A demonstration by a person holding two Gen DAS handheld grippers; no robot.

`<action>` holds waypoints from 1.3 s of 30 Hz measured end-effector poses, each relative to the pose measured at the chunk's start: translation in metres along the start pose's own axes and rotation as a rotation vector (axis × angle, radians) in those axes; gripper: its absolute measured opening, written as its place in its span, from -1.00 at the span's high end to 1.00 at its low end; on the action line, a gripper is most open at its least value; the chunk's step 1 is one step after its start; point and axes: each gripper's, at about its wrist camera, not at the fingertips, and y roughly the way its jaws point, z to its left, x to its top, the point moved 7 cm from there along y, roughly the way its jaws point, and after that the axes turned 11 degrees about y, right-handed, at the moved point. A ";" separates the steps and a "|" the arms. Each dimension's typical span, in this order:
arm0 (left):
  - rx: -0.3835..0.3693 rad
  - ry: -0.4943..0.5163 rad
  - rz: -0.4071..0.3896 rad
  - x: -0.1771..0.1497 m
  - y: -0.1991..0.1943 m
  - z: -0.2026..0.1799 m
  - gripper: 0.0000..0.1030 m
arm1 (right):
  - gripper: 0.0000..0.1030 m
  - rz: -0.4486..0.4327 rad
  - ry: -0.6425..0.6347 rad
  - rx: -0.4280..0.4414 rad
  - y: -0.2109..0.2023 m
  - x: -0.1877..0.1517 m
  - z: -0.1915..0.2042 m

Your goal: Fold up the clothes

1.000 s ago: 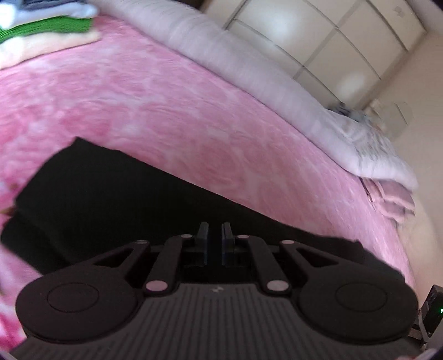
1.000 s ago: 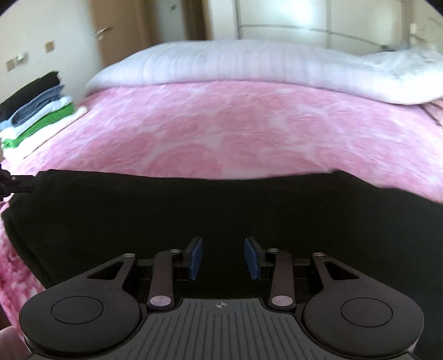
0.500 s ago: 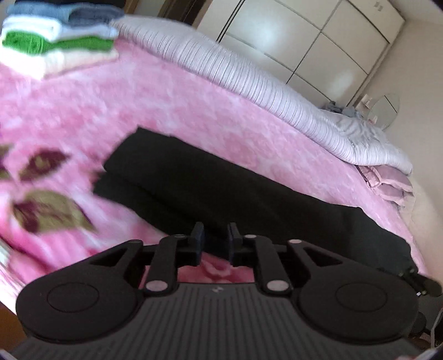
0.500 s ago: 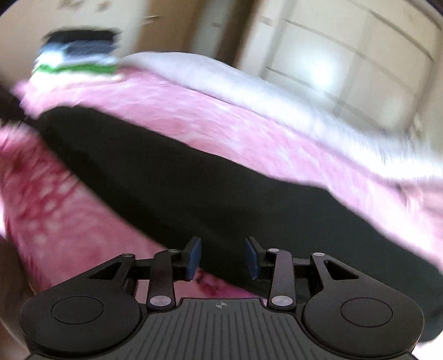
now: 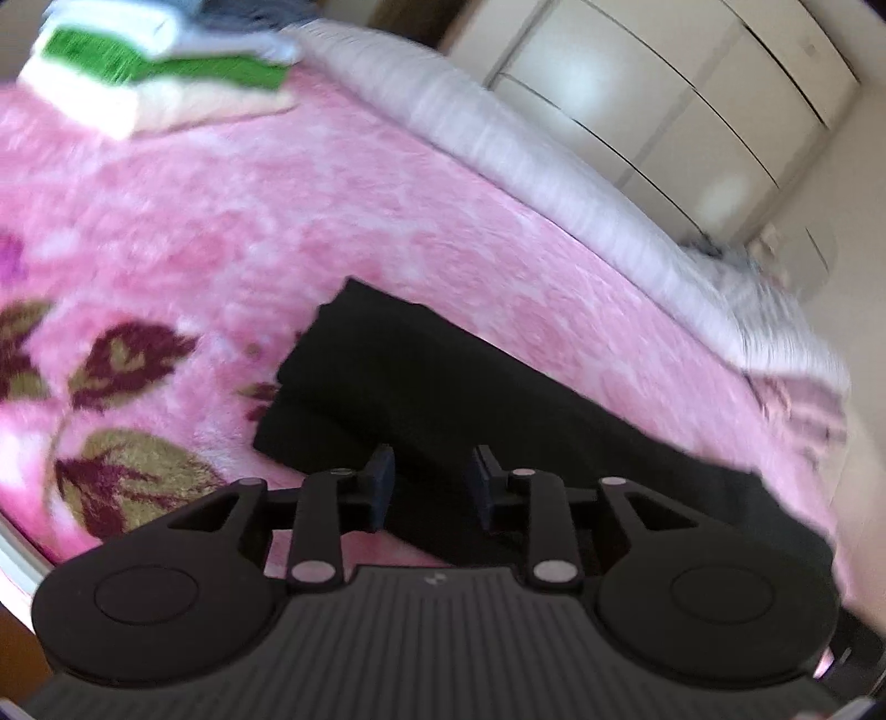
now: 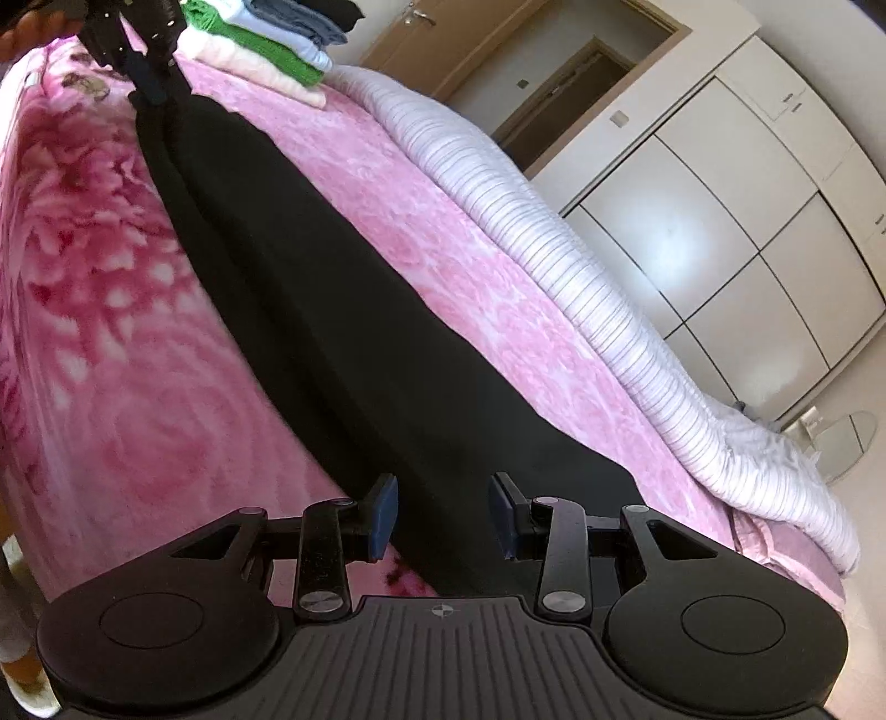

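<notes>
A long black garment (image 5: pixel 454 387) lies folded into a narrow strip on the pink blanket (image 5: pixel 277 221). My left gripper (image 5: pixel 431 487) hovers over the garment's near end. Its jaws are opening, and the pads press on nothing. In the right wrist view the same garment (image 6: pixel 332 310) runs from the bottom up to the top left. There the left gripper (image 6: pixel 148 83) shows small at the garment's far end, below a person's hand (image 6: pixel 30 30). My right gripper (image 6: pixel 444 515) stands open above the other end, cloth lying under the gap but not pinched.
A stack of folded clothes (image 5: pixel 155 66) (image 6: pixel 266 39), green, white, blue and cream, sits at the blanket's far corner. A striped white duvet (image 6: pixel 554 238) runs along the far side. Behind it are white wardrobe doors (image 6: pixel 720 221) and a brown door (image 6: pixel 459 39).
The left jaws went from shut to apart and drew back from the black cloth toward its end. The right gripper rolled and moved along the garment with its jaws staying open.
</notes>
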 end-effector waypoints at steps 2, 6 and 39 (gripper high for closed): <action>-0.023 -0.093 0.006 0.002 0.005 0.008 0.50 | 0.28 0.002 -0.023 0.003 0.005 -0.002 0.000; -0.047 -0.201 0.023 0.004 0.016 0.016 0.55 | 0.32 -0.010 -0.049 0.014 0.008 -0.002 -0.001; 0.201 0.225 -0.096 -0.030 -0.027 -0.005 0.68 | 0.62 0.032 0.099 0.110 -0.016 -0.017 -0.002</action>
